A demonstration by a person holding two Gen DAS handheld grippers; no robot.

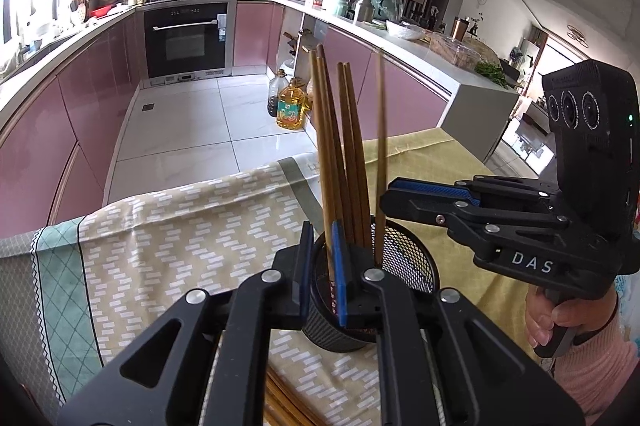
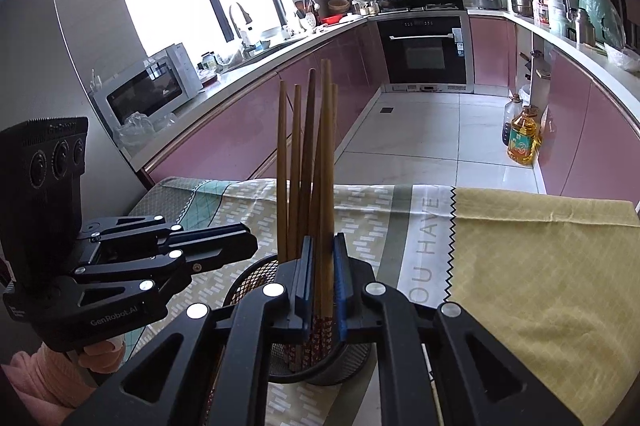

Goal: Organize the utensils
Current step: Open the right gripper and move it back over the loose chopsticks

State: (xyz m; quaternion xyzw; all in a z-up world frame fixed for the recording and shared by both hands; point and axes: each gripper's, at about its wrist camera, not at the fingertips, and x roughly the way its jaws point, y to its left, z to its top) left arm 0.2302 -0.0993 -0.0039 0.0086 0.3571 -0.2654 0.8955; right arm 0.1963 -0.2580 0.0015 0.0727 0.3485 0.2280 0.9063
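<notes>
Left gripper (image 1: 322, 262): blue pads a little apart. One wooden chopstick (image 1: 329, 185) stands between them and leans on the right-hand pad. There's a visible gap on the other side, so I read it as released, not clamped.

Right gripper (image 2: 322, 266): pads also slightly apart, with a pair of chopsticks (image 2: 325, 165) upright between them. The pair nearly fills the gap, but I see no squeeze and call it let go. In the left view it comes in from the side, held by the right hand (image 1: 560, 318) in a pink sleeve (image 1: 596, 366).

Both grippers sit right over the black mesh holder (image 1: 412, 258), tips at its rim. All the upright chopsticks have their patterned ends down inside it and fan out above. One chopstick (image 1: 380, 145) beside the right gripper's tip is smeared by motion blur.

The holder stands on a patterned tablecloth (image 1: 180, 234), near its seam with a plain yellow cloth (image 2: 540, 266). More loose chopsticks (image 1: 280, 398) lie flat on the cloth just under the left gripper's frame.

Beyond the table: tiled floor, an oil bottle (image 1: 290, 109) by the pink cabinets (image 1: 80, 113), and a built-in oven (image 1: 186, 37) at the far end.
</notes>
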